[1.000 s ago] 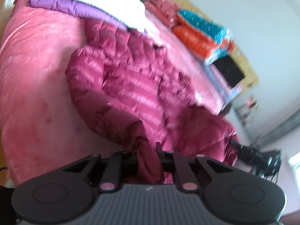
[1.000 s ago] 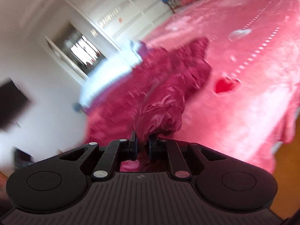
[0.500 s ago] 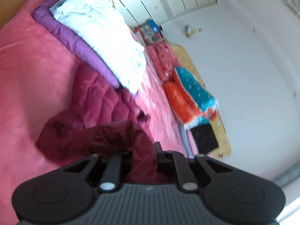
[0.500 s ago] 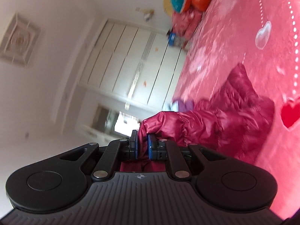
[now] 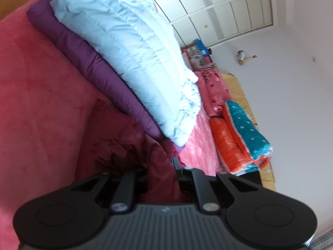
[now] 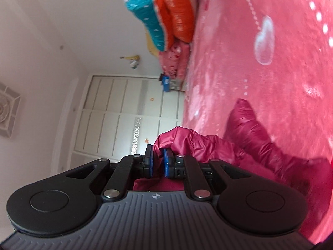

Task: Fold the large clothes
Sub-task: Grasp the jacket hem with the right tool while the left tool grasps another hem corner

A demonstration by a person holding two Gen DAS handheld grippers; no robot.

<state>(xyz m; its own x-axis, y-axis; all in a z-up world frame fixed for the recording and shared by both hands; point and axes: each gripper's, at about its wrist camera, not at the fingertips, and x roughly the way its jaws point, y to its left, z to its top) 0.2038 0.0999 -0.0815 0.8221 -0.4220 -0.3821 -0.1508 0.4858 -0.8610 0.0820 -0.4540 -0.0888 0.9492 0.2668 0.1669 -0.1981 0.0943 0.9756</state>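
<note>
- Through my left wrist camera, my left gripper (image 5: 160,166) is pinching a bunch of the dark red puffer jacket (image 5: 116,141); the fabric is filling the gap between the fingers and hiding the pads, and the fingers are sitting narrow around it.
- The rest of the jacket is trailing down from my grip onto the pink bedspread (image 5: 37,87), lying crumpled just beside the purple quilt (image 5: 97,68).
- A pale blue quilt (image 5: 133,54) is lying on top of the purple one, and beyond them a folded orange and teal blanket (image 5: 239,137) is sitting near the white wall, with white wardrobe doors (image 5: 229,4) behind.
- Through my right wrist camera, my right gripper (image 6: 157,162) is clamping a shiny fold of the same jacket (image 6: 245,145) between its blue pads (image 6: 166,164), narrow, with only thin cloth between them.
- From that grip the jacket is stretching off to the right and resting on the bedspread (image 6: 260,66), which is showing a pale heart print (image 6: 264,41).
- The orange and teal blanket (image 6: 166,10) is appearing at the top of this view, with the wardrobe doors (image 6: 124,114) to the left.
</note>
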